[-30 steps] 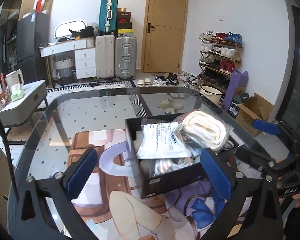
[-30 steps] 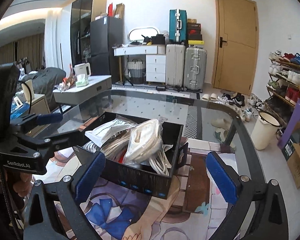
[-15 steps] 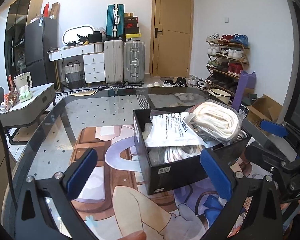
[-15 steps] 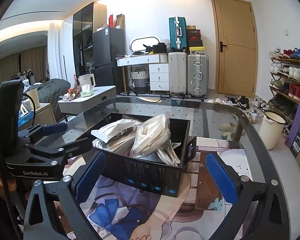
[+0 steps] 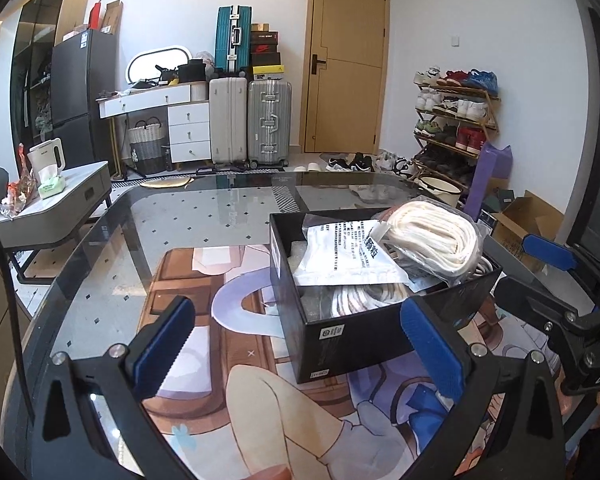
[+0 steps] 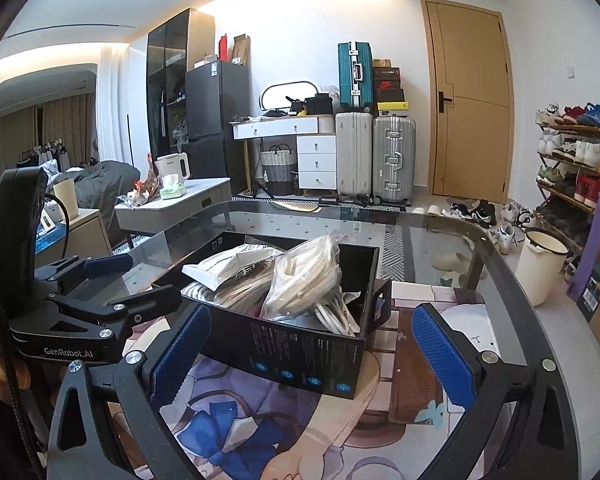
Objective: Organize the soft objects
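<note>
A black box (image 5: 352, 336) (image 6: 308, 364) stands on the printed mat and holds soft packets. A clear bag of cream cord (image 5: 432, 236) (image 6: 308, 276) lies on top at its right side. A flat white printed packet (image 5: 340, 256) (image 6: 228, 266) rests beside the bag, with more white cords (image 6: 332, 316) underneath. My left gripper (image 5: 298, 350) hovers open in front of the box's near-left corner, holding nothing. My right gripper (image 6: 310, 354) is open too, near the box's long side, with nothing between its pads. Each gripper shows in the other's view: the right gripper (image 5: 540, 276), the left gripper (image 6: 128, 280).
The box sits on a cartoon mat (image 5: 228, 392) laid over a glass table (image 5: 172, 216) with a rounded dark edge. Beyond it are suitcases (image 5: 252, 120), a door (image 5: 344, 64), a shoe rack (image 5: 452, 120), a white bucket (image 6: 540, 264) and a low side table (image 5: 60, 200).
Both grippers have drawn back and risen a little, so the box sits lower and farther in each view. Both stay open, and the box's contents have not moved.
</note>
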The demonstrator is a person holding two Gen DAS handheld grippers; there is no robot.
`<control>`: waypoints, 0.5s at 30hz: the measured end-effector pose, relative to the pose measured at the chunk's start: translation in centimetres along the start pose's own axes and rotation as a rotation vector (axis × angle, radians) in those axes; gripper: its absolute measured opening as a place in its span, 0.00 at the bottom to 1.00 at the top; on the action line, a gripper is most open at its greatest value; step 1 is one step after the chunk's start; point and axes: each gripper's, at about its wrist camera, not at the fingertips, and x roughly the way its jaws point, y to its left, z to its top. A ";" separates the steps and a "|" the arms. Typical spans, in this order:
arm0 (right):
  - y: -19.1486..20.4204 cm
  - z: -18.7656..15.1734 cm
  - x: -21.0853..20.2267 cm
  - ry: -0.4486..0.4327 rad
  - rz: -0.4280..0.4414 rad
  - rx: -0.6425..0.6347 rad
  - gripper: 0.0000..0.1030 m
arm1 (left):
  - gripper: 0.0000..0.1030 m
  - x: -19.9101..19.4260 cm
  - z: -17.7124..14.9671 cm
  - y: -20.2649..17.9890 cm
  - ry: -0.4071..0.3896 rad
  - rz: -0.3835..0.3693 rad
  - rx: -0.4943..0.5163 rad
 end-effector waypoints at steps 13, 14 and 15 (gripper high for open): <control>-0.3 -0.1 0.1 -0.007 0.000 0.001 0.99 | 1.00 -0.2 0.2 -0.2 -0.016 0.007 0.002; -0.3 -0.1 0.1 -0.007 0.000 0.001 0.99 | 1.00 -0.2 0.2 -0.2 -0.015 0.008 0.000; -0.3 -0.1 0.2 -0.007 0.001 0.001 0.99 | 1.00 -0.2 0.2 -0.1 -0.014 0.008 -0.001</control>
